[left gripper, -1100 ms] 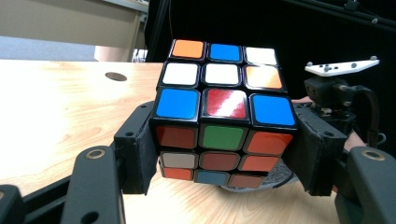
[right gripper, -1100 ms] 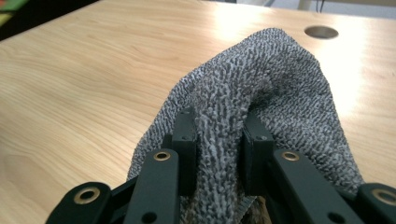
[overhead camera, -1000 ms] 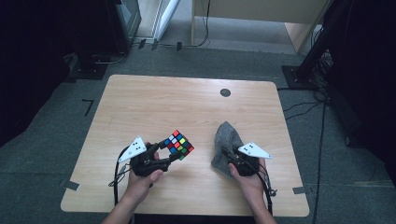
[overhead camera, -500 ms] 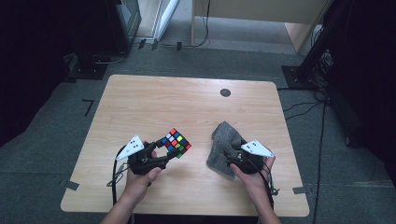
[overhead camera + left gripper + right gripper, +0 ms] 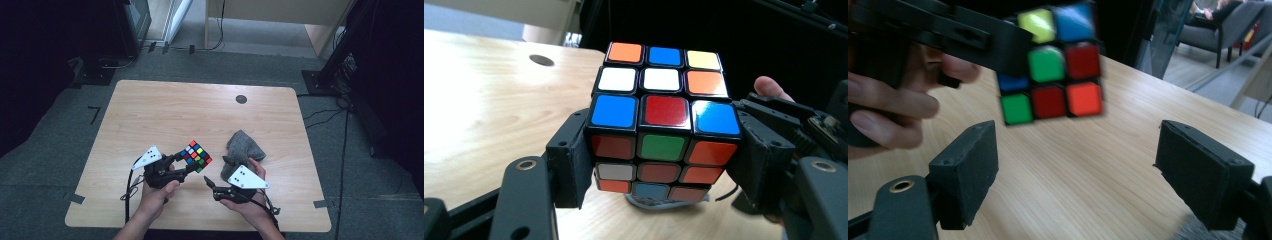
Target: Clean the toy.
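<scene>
Puzzle cube (image 5: 663, 125) clamped in left gripper (image 5: 186, 162) above worktop (image 5: 175, 115).
Right gripper (image 5: 212, 184) jaws spread, empty, beside grey cloth (image 5: 243, 146).

The counter (image 5: 165, 115) was a pale wood-grain top with rounded corners and a small dark round cable hole (image 5: 241, 99) near its far edge. It stood on grey carpet (image 5: 65, 150). Strips of dark tape (image 5: 77, 198) lay on the carpet at the near corners, and a further mark (image 5: 94, 114) to the left. Beyond the far edge stood a light wooden cabinet (image 5: 280, 20), with cables (image 5: 320, 112) running across the floor at the right. Dark curtains (image 5: 45, 55) hung on both sides. In the right gripper view, a grey armchair (image 5: 1220, 30) stood in a brighter area beyond.
</scene>
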A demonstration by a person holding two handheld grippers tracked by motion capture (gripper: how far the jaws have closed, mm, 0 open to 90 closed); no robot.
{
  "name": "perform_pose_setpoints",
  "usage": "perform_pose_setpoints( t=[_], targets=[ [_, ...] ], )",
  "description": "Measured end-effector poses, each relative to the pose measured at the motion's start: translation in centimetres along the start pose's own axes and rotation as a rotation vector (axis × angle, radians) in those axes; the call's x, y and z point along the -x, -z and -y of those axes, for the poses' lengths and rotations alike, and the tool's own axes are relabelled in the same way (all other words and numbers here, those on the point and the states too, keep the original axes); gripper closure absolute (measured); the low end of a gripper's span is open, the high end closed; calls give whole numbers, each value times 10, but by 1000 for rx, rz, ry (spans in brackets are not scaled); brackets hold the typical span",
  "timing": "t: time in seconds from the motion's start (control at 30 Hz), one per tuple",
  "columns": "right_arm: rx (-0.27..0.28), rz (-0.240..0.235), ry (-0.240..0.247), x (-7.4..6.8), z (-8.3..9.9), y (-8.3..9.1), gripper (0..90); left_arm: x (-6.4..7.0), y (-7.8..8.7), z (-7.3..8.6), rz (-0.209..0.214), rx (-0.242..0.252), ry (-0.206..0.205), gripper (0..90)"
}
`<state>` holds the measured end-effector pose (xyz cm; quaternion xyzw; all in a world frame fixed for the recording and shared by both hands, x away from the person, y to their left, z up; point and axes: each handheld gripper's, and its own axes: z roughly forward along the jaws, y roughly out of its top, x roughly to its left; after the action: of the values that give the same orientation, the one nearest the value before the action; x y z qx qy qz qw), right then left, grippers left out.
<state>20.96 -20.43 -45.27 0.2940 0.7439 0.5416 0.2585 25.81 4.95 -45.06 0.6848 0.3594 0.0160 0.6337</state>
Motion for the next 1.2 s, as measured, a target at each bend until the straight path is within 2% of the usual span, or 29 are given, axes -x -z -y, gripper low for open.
perform_pose_setpoints(
  t=[0.13, 0.3, 0.4, 0.43, 0.6, 0.7, 0.83, 1.03, 1.1, 1.2],
  targets=[
    [1, 4, 24, -10, 1, -7, 165, 6, -6, 3, 8, -24, 24, 342],
    [-4, 41, 53, -16, 4, -13, 186, 14, -11, 5, 41, -42, 36, 342],
    [19, 83, 78, -18, 5, -12, 315, 14, -12, 6, 38, -48, 48, 341],
    [27, 100, 82, -18, 5, -11, 328, 13, -13, 7, 43, -47, 58, 341],
    [17, 104, 105, -17, 7, -10, 344, 9, -15, 8, 65, -65, 70, 336],
    [8, 93, 104, -16, 7, -9, 346, 7, -12, 6, 62, -37, 64, 280],
    [-26, 114, 71, -8, 9, -7, 347, 2, -4, 0, 32, 1, 35, 193],
    [-43, 135, -17, 12, 10, 2, 347, -11, -1, 0, 1, -36, 18, 154],
    [-40, 137, -44, 16, 9, 4, 346, -13, -2, 2, -27, -55, -9, 139],
    [-44, 133, -76, 19, 9, 6, 346, -15, -3, 3, -53, -95, -74, 135]
  ],
)
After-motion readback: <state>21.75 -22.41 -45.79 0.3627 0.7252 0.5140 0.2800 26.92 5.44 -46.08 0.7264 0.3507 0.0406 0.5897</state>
